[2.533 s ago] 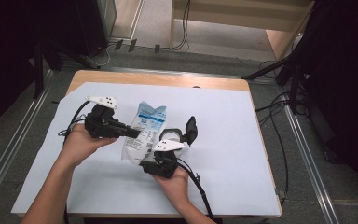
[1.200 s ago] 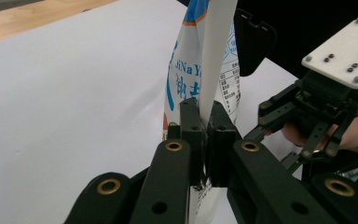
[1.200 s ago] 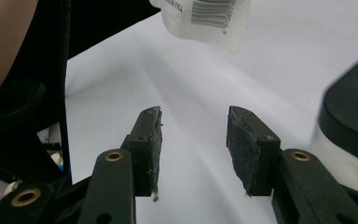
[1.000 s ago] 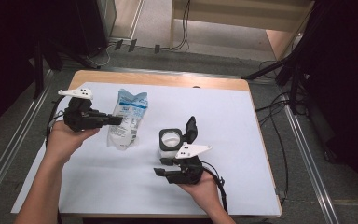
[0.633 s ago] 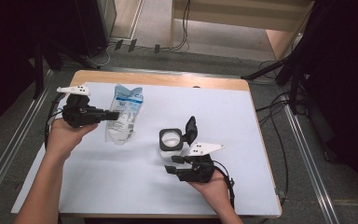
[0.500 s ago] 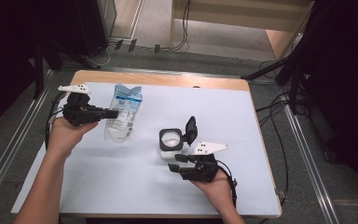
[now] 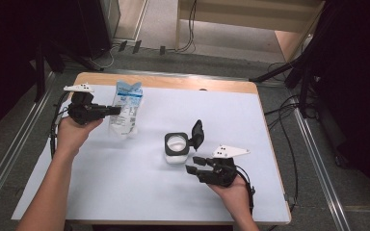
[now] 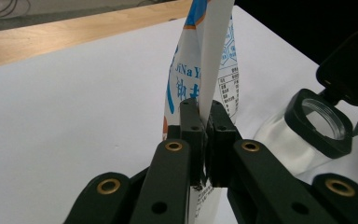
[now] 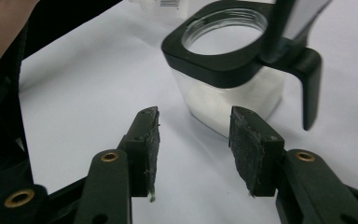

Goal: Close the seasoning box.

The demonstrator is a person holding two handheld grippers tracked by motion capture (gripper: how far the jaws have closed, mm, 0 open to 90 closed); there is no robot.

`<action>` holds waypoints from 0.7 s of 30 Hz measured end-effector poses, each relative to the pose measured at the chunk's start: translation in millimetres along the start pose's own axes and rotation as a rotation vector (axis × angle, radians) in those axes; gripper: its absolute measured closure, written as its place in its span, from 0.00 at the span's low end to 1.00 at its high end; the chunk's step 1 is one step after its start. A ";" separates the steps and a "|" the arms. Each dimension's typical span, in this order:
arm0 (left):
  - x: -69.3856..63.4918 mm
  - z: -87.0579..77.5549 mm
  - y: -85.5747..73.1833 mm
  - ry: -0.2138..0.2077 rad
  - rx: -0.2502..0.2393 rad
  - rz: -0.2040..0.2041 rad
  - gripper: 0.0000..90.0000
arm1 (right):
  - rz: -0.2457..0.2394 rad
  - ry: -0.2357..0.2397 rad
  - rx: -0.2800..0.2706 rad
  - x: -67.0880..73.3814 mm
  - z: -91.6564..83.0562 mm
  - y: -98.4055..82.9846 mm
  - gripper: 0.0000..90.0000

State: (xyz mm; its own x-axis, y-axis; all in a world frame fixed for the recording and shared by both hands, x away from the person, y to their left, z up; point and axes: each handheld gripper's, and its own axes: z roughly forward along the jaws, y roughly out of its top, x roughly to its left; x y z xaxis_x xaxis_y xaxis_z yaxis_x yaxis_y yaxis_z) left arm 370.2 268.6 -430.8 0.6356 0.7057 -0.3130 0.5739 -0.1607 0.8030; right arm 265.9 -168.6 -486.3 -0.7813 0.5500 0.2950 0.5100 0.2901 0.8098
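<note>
There are two things on the surface (image 7: pixel 125 192): one plastic pouch (image 7: pixel 125 108) and one clear jar (image 7: pixel 177 147); two tongs work over them, one in each hand. The surface is a wooden table covered by a white sheet, its bare wood showing along the far edge; grey floor lies around it, with metal rails down both sides, cables on the floor and dark equipment at the far corners. The pouch stands near the far left part of the surface; it is white and translucent with blue print and a small block of black text, and it rises upright in the left gripper view. The left tongs (image 7: pixel 113 110) are closed tight on the pouch's thin edge, pads pressing from both sides. The jar sits near the middle, well apart from the pouch; it has a square black collar round a threaded mouth, a black flip lid standing open, and white contents low inside. The right tongs (image 7: pixel 192 166) stand about half open, just beside the jar, with nothing between the pads (image 9: pixel 149 144).
</note>
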 end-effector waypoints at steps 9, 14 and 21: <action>8.6 9.0 -9.0 0.047 0.032 0.010 0.98 | 0.019 -0.020 0.000 -8.6 -2.8 -0.4 0.60; 12.8 7.8 -16.2 0.040 0.034 -0.008 0.98 | 0.027 -0.022 0.003 -15.1 -2.5 1.4 0.60; 9.9 -0.4 -24.6 0.022 0.039 0.011 0.97 | 0.040 -0.043 -0.007 -29.3 -5.3 4.9 0.60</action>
State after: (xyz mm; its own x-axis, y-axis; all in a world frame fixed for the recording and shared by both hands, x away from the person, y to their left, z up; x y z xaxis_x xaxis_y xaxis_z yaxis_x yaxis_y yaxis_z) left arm 362.1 279.8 -453.4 0.6312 0.7183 -0.2926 0.5865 -0.1951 0.7861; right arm 289.4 -187.4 -488.3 -0.7442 0.5941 0.3053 0.5380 0.2622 0.8011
